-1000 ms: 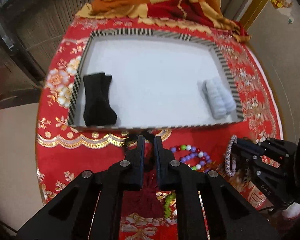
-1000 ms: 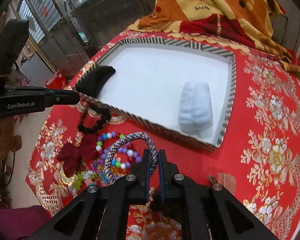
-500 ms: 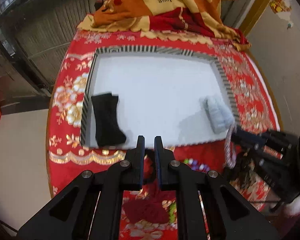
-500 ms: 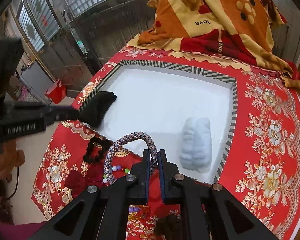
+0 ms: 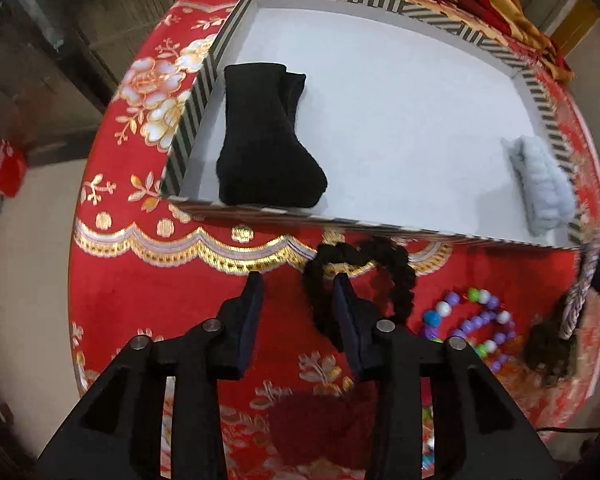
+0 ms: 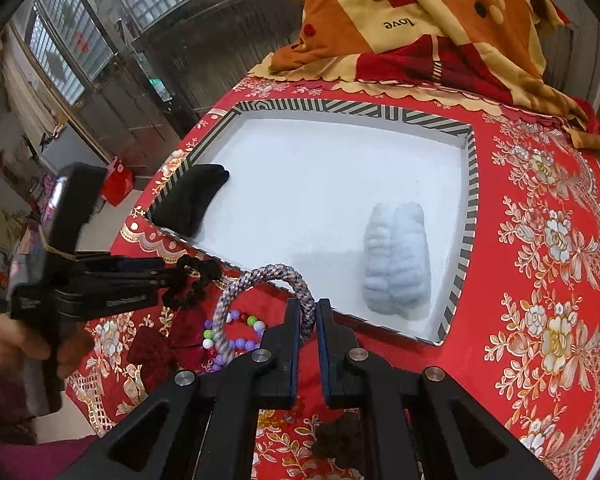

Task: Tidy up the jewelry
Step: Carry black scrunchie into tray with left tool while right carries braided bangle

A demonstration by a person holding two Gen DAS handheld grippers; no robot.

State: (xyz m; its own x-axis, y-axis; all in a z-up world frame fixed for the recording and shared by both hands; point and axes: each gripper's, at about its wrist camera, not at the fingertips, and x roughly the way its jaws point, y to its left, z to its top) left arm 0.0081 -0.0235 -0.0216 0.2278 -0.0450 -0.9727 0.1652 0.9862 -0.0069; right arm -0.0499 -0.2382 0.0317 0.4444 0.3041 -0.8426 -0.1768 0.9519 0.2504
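Observation:
A striped-rim tray [image 5: 204, 80] with a white floor holds a black pad [image 5: 264, 140] at its left and a pale blue pad [image 5: 544, 184] at its right. My left gripper [image 5: 300, 284] is open just above a black bead bracelet [image 5: 400, 268] lying on the red cloth in front of the tray. My right gripper [image 6: 308, 312] is shut on a grey-blue braided rope bracelet [image 6: 260, 276], held above the tray's near edge [image 6: 456, 280], close to the pale blue pad [image 6: 396, 256].
A coloured bead bracelet [image 5: 476, 320], a dark red bow [image 5: 320, 424] and a brown piece [image 5: 548, 352] lie on the red floral tablecloth [image 6: 548, 240]. An orange blanket [image 6: 420, 20] is heaped behind the tray.
My left gripper has opened and dropped down toward the black bead bracelet. My right gripper has carried the rope bracelet closer to the tray's near edge.

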